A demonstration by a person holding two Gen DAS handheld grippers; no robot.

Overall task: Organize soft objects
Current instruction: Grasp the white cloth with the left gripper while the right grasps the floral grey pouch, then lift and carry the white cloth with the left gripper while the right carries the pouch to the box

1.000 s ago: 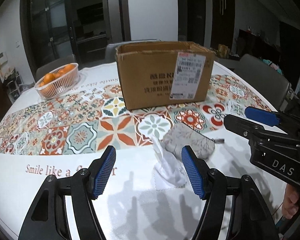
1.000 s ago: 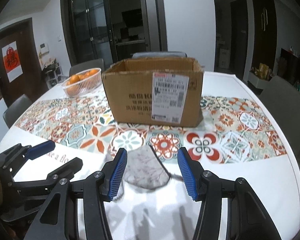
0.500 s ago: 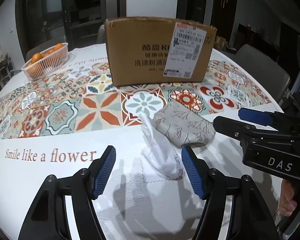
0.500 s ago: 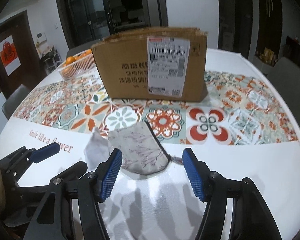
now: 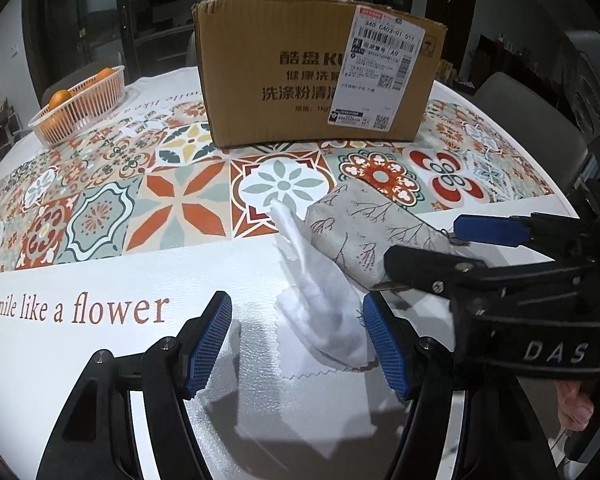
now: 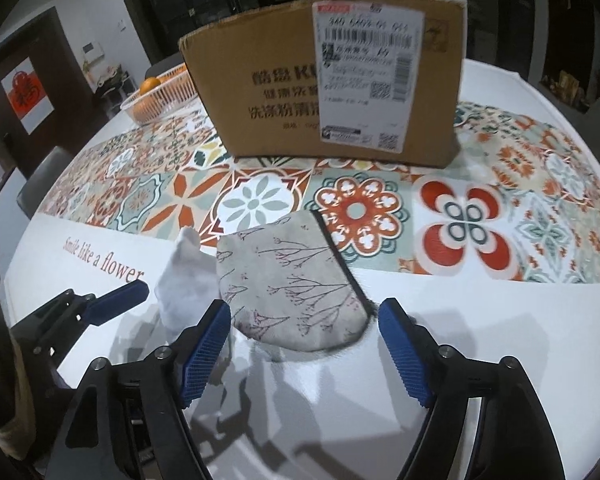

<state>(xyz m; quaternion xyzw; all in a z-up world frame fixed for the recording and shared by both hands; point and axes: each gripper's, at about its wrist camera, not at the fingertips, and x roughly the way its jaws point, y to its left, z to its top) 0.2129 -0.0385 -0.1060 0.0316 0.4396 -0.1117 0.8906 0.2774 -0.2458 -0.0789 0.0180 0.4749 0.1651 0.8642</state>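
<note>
A crumpled white cloth [image 5: 320,300] lies on the table, its near part between the open fingers of my left gripper [image 5: 296,340]. Beside it on the right lies a grey fabric pouch with a twig print [image 5: 360,232]. In the right wrist view the pouch [image 6: 288,284] reaches in between the open fingers of my right gripper [image 6: 304,348], and the white cloth [image 6: 186,280] lies to its left. The right gripper also shows in the left wrist view [image 5: 452,248], at the pouch's right end. A brown cardboard box [image 5: 316,68] stands behind both objects.
A plastic basket of oranges [image 5: 80,104] stands at the back left. The tablecloth [image 5: 100,208] has a band of patterned tiles and a white front strip with lettering. Grey chairs [image 5: 532,108] stand around the table. The left gripper shows at the left of the right wrist view [image 6: 100,308].
Both grippers have come lower and closer to the table. The cloth now lies between the left fingers and the pouch between the right fingers. Both stay open.
</note>
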